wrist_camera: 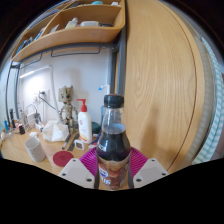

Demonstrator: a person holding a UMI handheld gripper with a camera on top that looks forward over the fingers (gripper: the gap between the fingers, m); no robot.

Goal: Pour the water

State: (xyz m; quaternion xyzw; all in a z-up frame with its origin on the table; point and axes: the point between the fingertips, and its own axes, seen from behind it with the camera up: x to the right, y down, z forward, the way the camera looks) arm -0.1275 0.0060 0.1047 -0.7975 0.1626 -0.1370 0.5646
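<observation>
A dark plastic bottle with a black cap and a brown label stands upright between my fingers. Both magenta pads press against its lower body, one at each side, so my gripper is shut on the bottle. The bottle looks lifted above the wooden desk. On the desk just beyond my left finger lies a small pink round dish. A white cup stands farther left of it.
A tall wooden cabinet side rises right behind the bottle. A white pump bottle with a red top stands by the wall. Crumpled white paper lies beside it. A shelf with several items hangs overhead.
</observation>
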